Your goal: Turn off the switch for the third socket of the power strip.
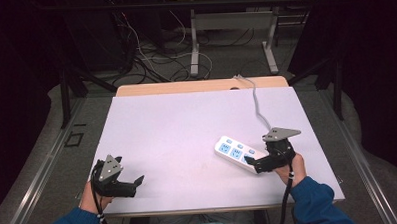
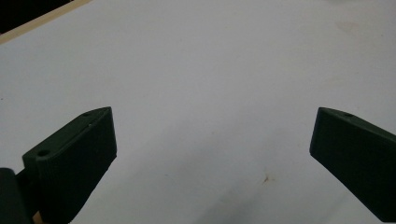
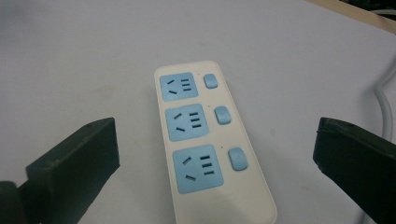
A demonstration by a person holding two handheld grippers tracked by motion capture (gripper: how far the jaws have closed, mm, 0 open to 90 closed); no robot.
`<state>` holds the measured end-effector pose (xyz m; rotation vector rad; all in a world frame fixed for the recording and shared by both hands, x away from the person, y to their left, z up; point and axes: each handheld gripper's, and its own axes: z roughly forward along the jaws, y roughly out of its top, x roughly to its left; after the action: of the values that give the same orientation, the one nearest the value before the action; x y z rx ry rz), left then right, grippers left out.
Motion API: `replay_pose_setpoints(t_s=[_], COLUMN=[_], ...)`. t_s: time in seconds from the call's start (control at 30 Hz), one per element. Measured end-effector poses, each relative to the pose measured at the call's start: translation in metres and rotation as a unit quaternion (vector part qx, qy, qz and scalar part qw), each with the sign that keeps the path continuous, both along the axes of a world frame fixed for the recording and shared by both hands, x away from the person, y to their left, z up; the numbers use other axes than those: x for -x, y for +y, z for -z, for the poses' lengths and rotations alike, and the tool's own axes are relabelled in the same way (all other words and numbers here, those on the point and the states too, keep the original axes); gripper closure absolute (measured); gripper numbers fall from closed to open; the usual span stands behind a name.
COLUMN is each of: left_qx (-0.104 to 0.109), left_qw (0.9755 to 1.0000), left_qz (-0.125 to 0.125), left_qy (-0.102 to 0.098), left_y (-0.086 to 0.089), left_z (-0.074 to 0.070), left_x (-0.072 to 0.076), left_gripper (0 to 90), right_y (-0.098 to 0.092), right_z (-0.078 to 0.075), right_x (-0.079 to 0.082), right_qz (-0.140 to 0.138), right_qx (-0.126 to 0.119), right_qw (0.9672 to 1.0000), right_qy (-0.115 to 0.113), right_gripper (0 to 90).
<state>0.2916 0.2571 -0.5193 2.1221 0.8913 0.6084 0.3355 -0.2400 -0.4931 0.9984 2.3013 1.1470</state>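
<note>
Nearest the camera, at the bottom of the high view, two forearms in blue sleeves reach onto a pale lilac-white table top [image 1: 177, 127], each hand holding a black two-jaw gripper.

The right gripper [image 1: 252, 163] hovers over the near end of a cream plastic power strip [image 1: 236, 153] with three pale blue sockets and three small blue switches. The strip lies flat on the right half of the table, and its grey cord [image 1: 256, 102] trails away to the far edge. In the right gripper view the jaws are spread wide, one on either side of the power strip [image 3: 208, 144], well clear of its long edges and touching nothing. Whether they are low enough to close on it cannot be told.

The left gripper [image 1: 139, 181] rests near the front left corner, well apart from the strip. In the left gripper view its jaws are likewise wide apart over bare table, with nothing between them.

Judging from this, the work is at its start: the strip is approached and framed, but not yet gripped, lifted or switched. The grasp and everything after it remain.
</note>
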Motion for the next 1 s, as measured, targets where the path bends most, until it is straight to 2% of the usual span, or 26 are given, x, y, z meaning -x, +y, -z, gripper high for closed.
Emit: replay_pose_setpoints(t_s=[0.53,1.0], left_qx=[-0.001,-0.005], left_qw=[1.0,1.0], left_qz=[-0.001,0.0], left_qy=[-0.003,-0.006], left_y=[0.0,0.0], left_z=[0.0,0.0], left_x=[0.0,0.0], left_gripper=[0.6,0.6], right_y=[-0.02,-0.03], right_z=[0.008,0.013], right_x=[0.014,0.021], right_qz=[0.027,0.034], right_qx=[0.007,0.009], right_qw=[0.9996,0.9994], right_qy=[-0.001,0.002], right_gripper=[0.0,0.0])
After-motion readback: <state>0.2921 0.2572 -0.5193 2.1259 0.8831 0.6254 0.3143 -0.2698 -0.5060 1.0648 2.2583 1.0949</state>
